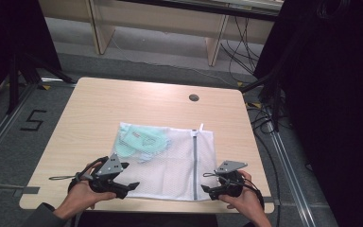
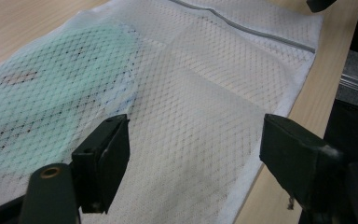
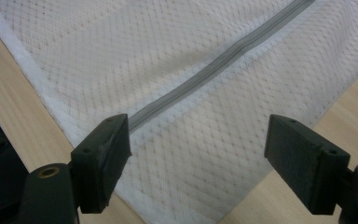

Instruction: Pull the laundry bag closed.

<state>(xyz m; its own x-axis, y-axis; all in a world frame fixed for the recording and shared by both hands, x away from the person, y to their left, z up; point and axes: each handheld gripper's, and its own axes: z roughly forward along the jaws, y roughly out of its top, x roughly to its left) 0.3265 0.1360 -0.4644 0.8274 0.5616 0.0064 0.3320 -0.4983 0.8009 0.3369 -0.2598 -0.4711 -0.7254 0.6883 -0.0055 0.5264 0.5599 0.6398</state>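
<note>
From above, your left hand-held gripper (image 1: 133,185) and right hand-held gripper (image 1: 206,190) rest low at the near edge of the surface (image 1: 99,109), each wrapped by a hand, jaws pointing inward at one another across the white mesh laundry bag (image 1: 175,163). The bag lies flat between them, its near corners just beside each tool. Beyond the pale wooden surface, grey floor, dark curtains and loose cables frame the scene.

Along your left hand-held gripper (image 2: 193,154), the jaws stand wide apart, released, hovering over the bag (image 2: 200,102); a mint-green garment (image 2: 56,93) shows through the netting ahead and to the left of the jaws.

Along your right hand-held gripper (image 3: 198,156), the jaws are likewise spread and hold nothing. The bag's grey zipper (image 3: 214,65) runs diagonally away from beside the left jaw, across fine white mesh (image 3: 121,46) to the upper right.
</note>
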